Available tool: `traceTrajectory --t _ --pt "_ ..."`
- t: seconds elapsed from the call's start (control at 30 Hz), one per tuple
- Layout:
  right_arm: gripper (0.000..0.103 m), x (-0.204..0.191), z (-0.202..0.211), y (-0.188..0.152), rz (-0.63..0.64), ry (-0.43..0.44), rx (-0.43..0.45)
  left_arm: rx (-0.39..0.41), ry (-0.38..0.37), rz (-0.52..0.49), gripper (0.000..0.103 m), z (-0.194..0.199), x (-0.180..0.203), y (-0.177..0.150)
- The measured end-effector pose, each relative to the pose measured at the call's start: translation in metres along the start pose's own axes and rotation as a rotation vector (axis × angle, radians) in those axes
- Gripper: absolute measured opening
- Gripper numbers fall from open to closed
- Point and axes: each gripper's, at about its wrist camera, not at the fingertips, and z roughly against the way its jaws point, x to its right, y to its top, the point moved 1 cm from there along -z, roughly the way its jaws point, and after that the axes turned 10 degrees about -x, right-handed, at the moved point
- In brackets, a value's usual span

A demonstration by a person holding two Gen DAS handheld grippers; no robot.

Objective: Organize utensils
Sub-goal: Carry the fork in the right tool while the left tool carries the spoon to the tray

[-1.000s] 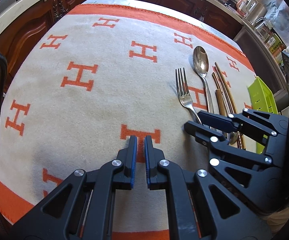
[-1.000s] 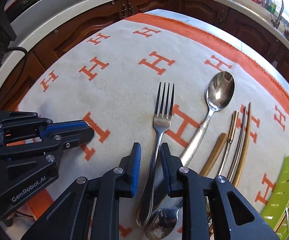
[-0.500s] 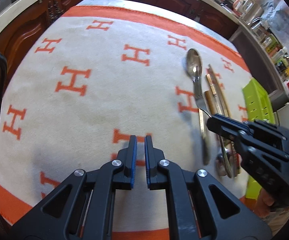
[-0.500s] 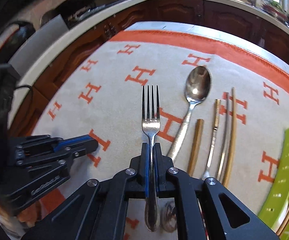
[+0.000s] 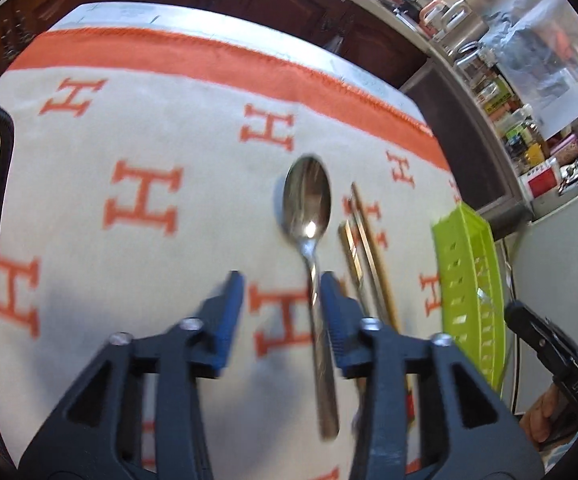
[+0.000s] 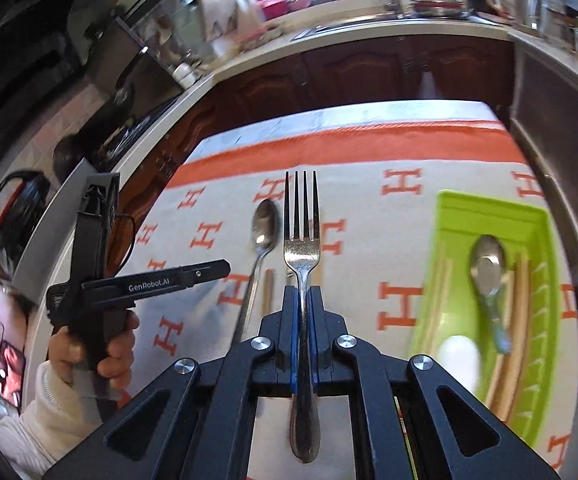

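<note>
My right gripper is shut on a steel fork and holds it lifted above the cloth, tines forward. My left gripper is open, low over the cloth, its fingers either side of the handle of a steel spoon that lies on the cloth; the spoon also shows in the right wrist view. Gold and steel chopsticks lie just right of the spoon. A green utensil tray at the right holds a spoon and wooden chopsticks.
An orange-bordered cream cloth with orange H marks covers the table. The green tray stands at the cloth's right edge. Dark wood cabinets and a cluttered counter run behind the table. A white blurred object sits at the tray's near end.
My right gripper has lifted the fork off the cloth and swung right toward the green tray. My left gripper has opened and moved right, over the spoon's handle.
</note>
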Motion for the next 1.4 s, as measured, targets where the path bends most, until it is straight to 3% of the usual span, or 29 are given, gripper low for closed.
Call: traceTrajectory --t 0.13,0.5,0.57,0.73,0.87,1.17,1.4 --pt "0.004 0.036 0.022 -0.003 -0.072 -0.051 0.034 0.042 0.004 -0.015 0.041 -0.011 0.002 0.021" --pt "0.004 0.126 0.046 -0.02 -0.253 -0.168 0.036 0.13 0.106 -0.123 0.04 -0.045 0.019 0.055" --pt "0.004 0.132 0.043 -0.02 -0.266 -0.171 0.03 0.144 0.112 -0.149 0.037 -0.049 0.024 0.054" --pt "0.004 0.129 0.03 -0.014 -0.267 -0.16 0.012 0.129 0.053 -0.215 0.01 -0.055 0.032 0.048" --pt "0.004 0.118 0.016 -0.003 -0.256 -0.155 -0.002 0.145 0.066 -0.25 0.004 -0.057 0.039 0.044" --pt "0.004 0.122 -0.021 0.02 -0.267 -0.179 -0.066 0.145 0.044 -0.223 0.003 -0.048 0.031 0.039" --pt "0.01 0.13 -0.036 0.024 -0.305 -0.147 -0.086 0.151 0.011 -0.228 0.003 -0.014 0.033 0.023"
